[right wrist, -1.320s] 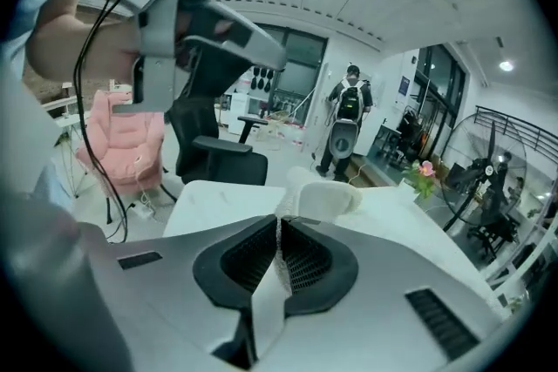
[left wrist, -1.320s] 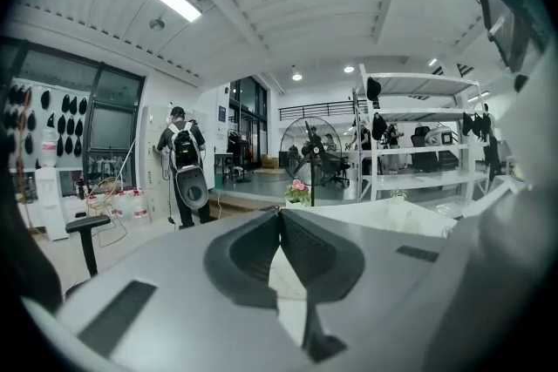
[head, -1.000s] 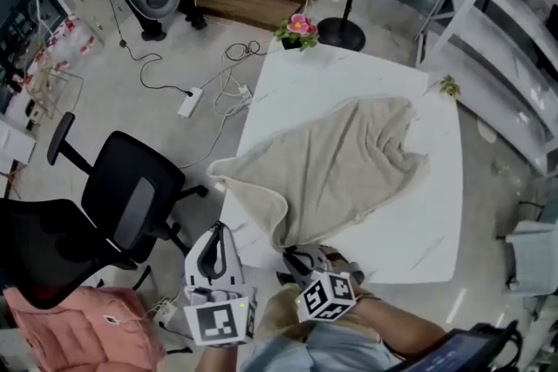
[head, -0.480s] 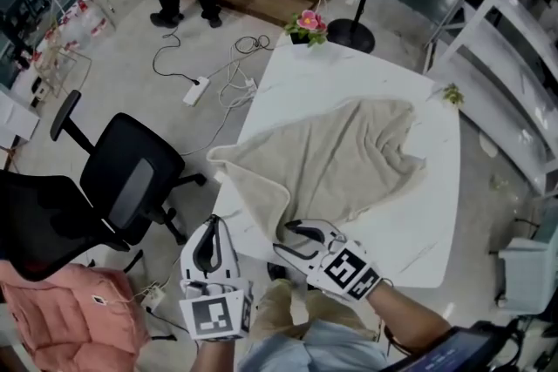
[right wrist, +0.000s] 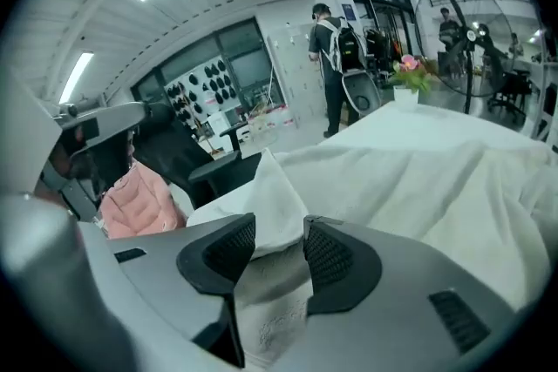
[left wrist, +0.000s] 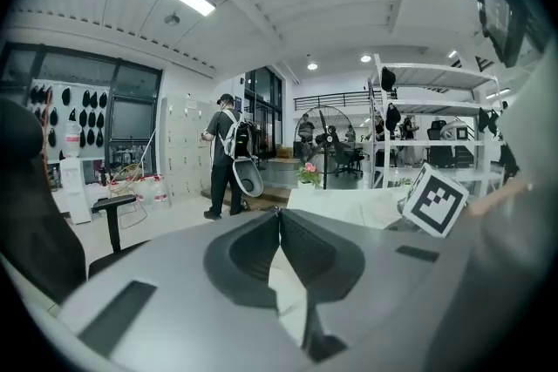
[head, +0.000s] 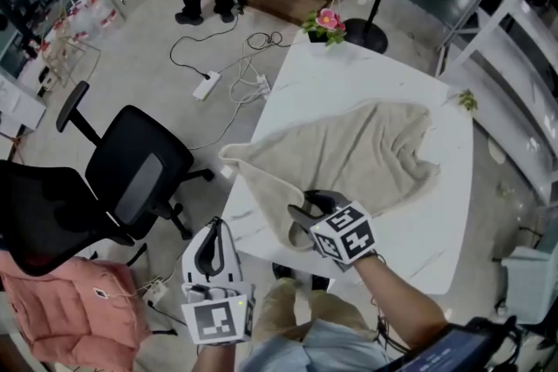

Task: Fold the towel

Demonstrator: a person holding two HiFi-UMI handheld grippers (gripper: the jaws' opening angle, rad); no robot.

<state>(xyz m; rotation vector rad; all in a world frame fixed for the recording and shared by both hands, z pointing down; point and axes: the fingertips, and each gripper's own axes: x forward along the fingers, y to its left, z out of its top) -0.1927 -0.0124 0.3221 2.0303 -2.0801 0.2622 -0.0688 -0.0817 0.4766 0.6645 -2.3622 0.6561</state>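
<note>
A beige towel [head: 349, 157] lies crumpled and spread across the white table [head: 349, 74]; its near-left corner is bunched into a raised fold [head: 279, 196]. My right gripper [head: 310, 206] sits over that fold near the table's front-left edge. In the right gripper view its jaws [right wrist: 279, 235] are opening, with a peak of towel [right wrist: 275, 200] standing between the pads, which do not squeeze it. My left gripper [head: 215, 229] hangs off the table at the lower left, shut [left wrist: 279, 215] on nothing and well clear of the towel.
A black office chair [head: 131, 179] stands left of the table, with a pink jacket [head: 78, 318] on another chair nearer me. A flower pot [head: 329, 22] sits at the table's far corner by a fan stand [head: 370, 30]. Cables and a power strip [head: 209, 84] lie on the floor. White shelving [head: 514, 57] runs along the right.
My right gripper moved from the table's near edge up onto the towel's near-left fold, rolled over, and went from shut to open. The left gripper stayed put.
</note>
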